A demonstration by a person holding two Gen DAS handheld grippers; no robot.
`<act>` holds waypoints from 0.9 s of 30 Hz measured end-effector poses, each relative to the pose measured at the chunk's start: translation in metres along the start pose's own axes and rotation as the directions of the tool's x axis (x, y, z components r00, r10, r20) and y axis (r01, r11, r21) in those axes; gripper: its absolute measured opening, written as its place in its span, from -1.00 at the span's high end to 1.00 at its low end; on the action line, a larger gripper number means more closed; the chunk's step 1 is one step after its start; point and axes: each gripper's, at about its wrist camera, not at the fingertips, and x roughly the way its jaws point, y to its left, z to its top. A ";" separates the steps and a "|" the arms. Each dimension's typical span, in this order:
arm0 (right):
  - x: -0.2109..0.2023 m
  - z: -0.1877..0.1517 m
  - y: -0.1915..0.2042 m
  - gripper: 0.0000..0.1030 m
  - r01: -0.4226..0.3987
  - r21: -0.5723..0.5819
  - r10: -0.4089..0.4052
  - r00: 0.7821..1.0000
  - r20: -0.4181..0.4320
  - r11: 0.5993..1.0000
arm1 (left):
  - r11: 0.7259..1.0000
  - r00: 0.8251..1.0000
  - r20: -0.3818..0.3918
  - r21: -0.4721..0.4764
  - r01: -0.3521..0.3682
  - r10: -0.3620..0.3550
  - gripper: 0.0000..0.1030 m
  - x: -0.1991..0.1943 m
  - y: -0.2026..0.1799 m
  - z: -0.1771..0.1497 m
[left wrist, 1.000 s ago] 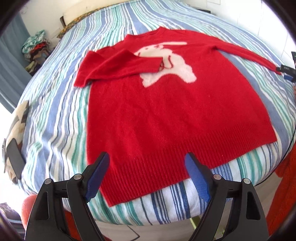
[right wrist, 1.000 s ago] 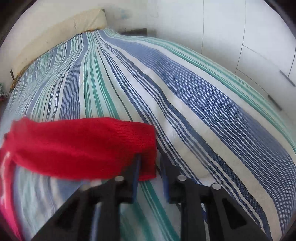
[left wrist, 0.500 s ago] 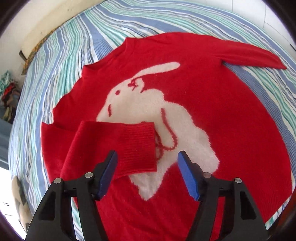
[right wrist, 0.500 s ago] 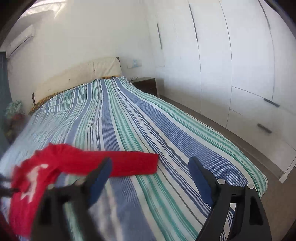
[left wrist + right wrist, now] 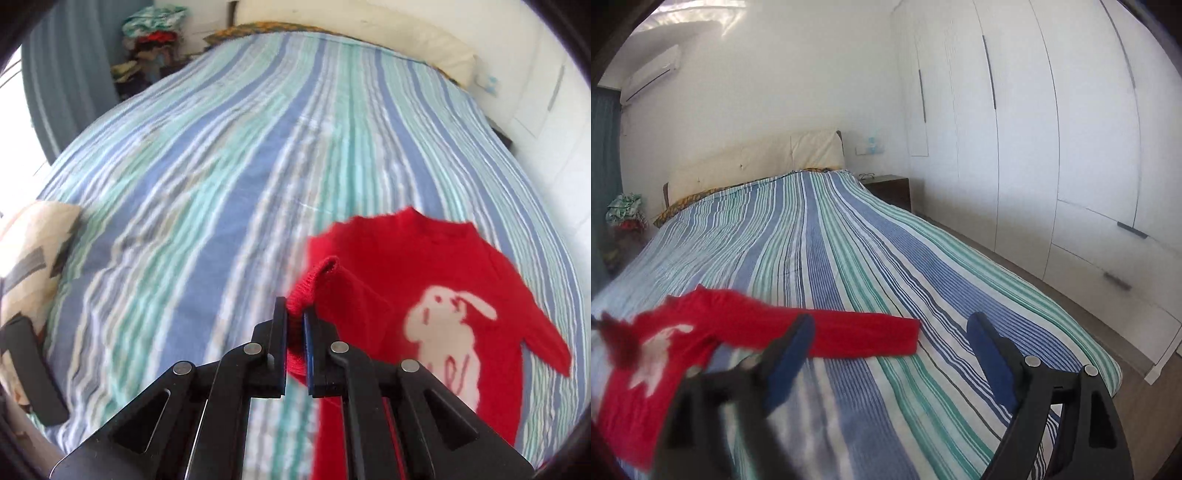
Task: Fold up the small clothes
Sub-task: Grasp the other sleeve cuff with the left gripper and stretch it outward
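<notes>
left gripper clamped on my red knit rabbit sweater's ribbed cuff | sweater flat on striped bed cover, 4 o'clock in left view | right gripper released, empty | tip: I'd keep the sleeve low, lay it straight across the chest

A bed covered by a blue, green and white striped spread is shown against white walls, flanked by tall white wardrobes, a dark nightstand and a wall-mounted air conditioner.
</notes>
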 end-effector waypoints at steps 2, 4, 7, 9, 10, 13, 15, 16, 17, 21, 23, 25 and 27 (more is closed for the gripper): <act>-0.001 0.001 -0.002 -0.62 0.005 0.013 -0.005 1.000 0.007 1.000 | 0.982 0.989 0.002 -0.117 -0.146 0.147 0.89 0.005 0.069 0.017; 0.000 0.001 -0.004 -0.62 0.007 0.023 -0.007 1.000 0.001 1.000 | 0.938 0.957 -0.026 -0.194 -0.287 0.288 0.89 0.011 0.123 0.017; 0.003 0.001 -0.003 -0.62 0.011 0.029 -0.011 1.000 -0.004 1.000 | 0.897 0.921 -0.100 -0.212 -0.389 0.376 0.89 0.031 0.169 0.007; 0.006 0.001 0.000 -0.62 0.012 0.024 -0.012 1.000 -0.013 1.000 | 0.891 0.913 -0.130 -0.204 -0.407 0.387 0.89 0.045 0.178 -0.004; 0.006 0.001 0.001 -0.62 0.013 0.020 -0.013 1.000 -0.017 1.000 | 0.891 0.911 -0.136 -0.194 -0.410 0.390 0.89 0.051 0.178 -0.010; 0.012 0.000 0.010 -0.62 0.018 -0.004 -0.018 0.999 -0.036 1.000 | 0.893 0.905 -0.173 -0.172 -0.416 0.389 0.90 0.073 0.177 -0.030; 0.016 0.000 0.016 -0.62 0.023 -0.033 -0.025 0.999 -0.048 0.999 | 0.887 0.896 -0.203 -0.167 -0.430 0.396 0.90 0.087 0.180 -0.042; 0.017 -0.001 0.020 -0.62 0.026 -0.049 -0.028 0.998 -0.051 0.998 | 0.883 0.889 -0.217 -0.165 -0.440 0.403 0.91 0.091 0.184 -0.048; 0.018 -0.002 0.023 -0.62 0.027 -0.067 -0.030 0.998 -0.054 0.997 | 0.880 0.885 -0.231 -0.169 -0.445 0.403 0.91 0.097 0.190 -0.054; 0.021 -0.005 0.031 -0.62 0.036 -0.112 -0.043 0.997 -0.069 0.993 | 0.882 0.885 -0.262 -0.178 -0.436 0.384 0.92 0.114 0.208 -0.072; 0.022 -0.006 0.030 -0.62 0.041 -0.110 -0.049 0.996 -0.074 0.993 | 0.883 0.882 -0.257 -0.160 -0.441 0.394 0.92 0.116 0.208 -0.074; 0.022 -0.006 0.027 -0.62 0.045 -0.094 -0.052 0.996 -0.078 0.995 | 0.882 0.878 -0.257 -0.145 -0.449 0.405 0.91 0.120 0.207 -0.075; 0.022 -0.005 0.023 -0.62 0.050 -0.073 -0.056 0.995 -0.080 0.996 | 0.881 0.873 -0.258 -0.124 -0.456 0.415 0.83 0.120 0.203 -0.075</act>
